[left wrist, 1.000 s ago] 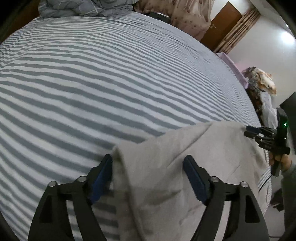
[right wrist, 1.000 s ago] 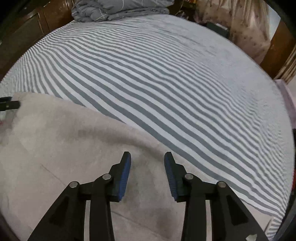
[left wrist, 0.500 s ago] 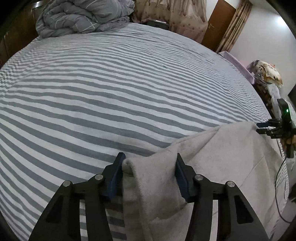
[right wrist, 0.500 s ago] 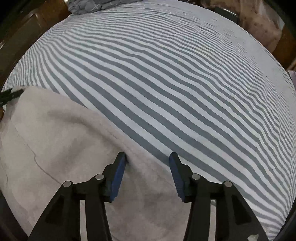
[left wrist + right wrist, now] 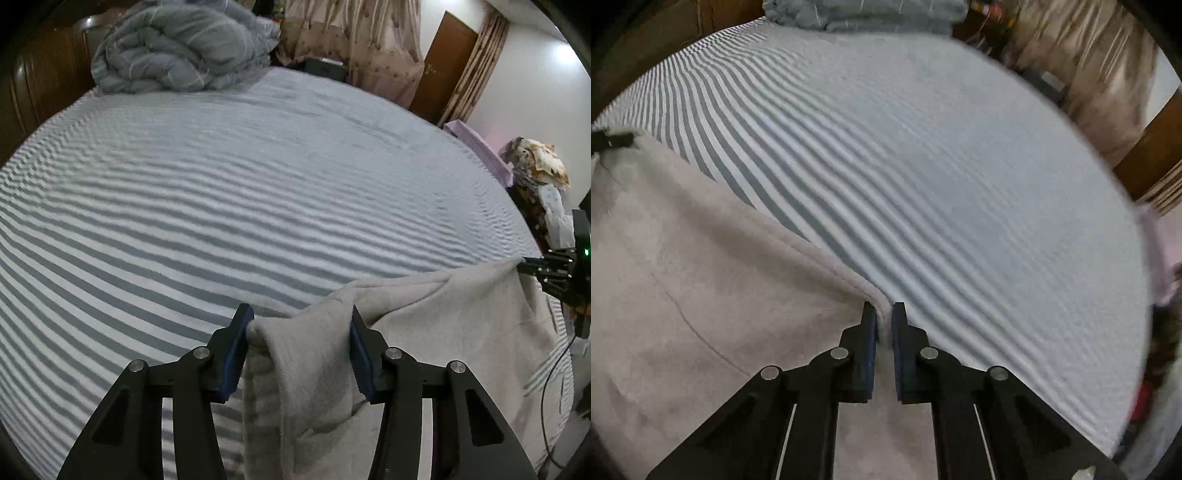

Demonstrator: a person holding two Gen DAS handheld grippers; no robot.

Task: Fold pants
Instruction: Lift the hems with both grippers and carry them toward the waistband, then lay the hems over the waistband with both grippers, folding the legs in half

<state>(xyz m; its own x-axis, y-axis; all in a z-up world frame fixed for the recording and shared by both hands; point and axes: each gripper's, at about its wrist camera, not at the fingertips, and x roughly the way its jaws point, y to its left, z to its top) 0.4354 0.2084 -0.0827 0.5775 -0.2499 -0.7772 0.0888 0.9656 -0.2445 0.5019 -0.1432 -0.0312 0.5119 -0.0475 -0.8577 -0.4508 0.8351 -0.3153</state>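
The pants [image 5: 424, 332], a soft grey fleece garment, lay at the near edge of the striped bed [image 5: 258, 206], with their far hem raised off the sheet between the two tools. The left gripper [image 5: 299, 350] had its fingers [image 5: 236, 354] partly open around a bunched corner of the cloth; the fabric filled the gap and seemed to touch both pads, though whether it was truly pinched could not be told. The right gripper [image 5: 883, 332] had its fingers [image 5: 868, 350] drawn almost together on the folded hem, gripping a thin ridge of fleece.

The material looked light, limp and thick-piled. It would likely sag and crease wherever unsupported, and it should not slip easily from rubber pads. Hems and corners, where layers double up, seemed the best places to hold.

The left wrist view showed the right gripper [image 5: 554, 273] from the side at the far right corner of the cloth, the sagging span between the two holds, and the rolled duvet [image 5: 177, 44] at the far end of the bed. The right wrist view alone showed a broad flat spread of pants [image 5: 683, 295] to its left and how narrow that gripper's gap was.
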